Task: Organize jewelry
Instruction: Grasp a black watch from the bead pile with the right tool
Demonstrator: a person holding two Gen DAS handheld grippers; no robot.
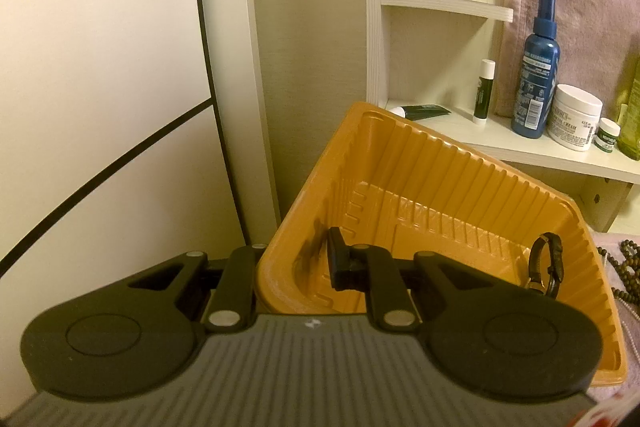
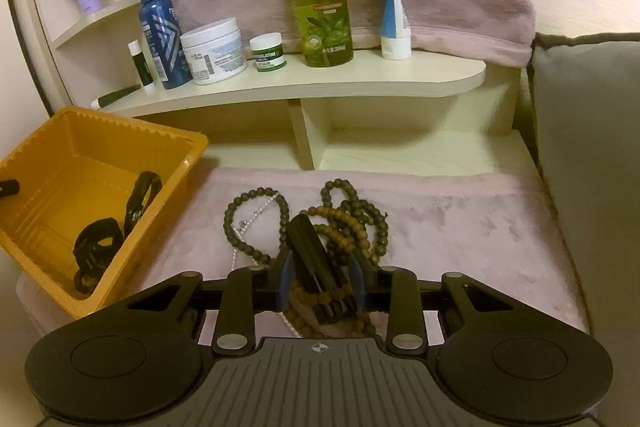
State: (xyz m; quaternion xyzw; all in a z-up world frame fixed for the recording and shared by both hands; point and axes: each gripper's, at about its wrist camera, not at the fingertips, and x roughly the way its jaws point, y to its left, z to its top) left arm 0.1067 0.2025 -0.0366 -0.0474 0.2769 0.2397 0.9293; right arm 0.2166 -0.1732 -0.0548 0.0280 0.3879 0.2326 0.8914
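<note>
Brown wooden bead strands (image 2: 344, 223) tangled on pink cloth, right gripper (image 2: 322, 285) pinching a black watch (image 2: 310, 255).

left wrist: close above orange tray (image 1: 400, 163), facing shelf (image 1: 520, 151) | right wrist: low over beads (image 2: 344, 223) | shared: tray, shelf (both views)

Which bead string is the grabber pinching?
The light brown bead bracelet, held in the right gripper. The dark green bead strings lie farther off on the pink cloth, untouched.
</note>
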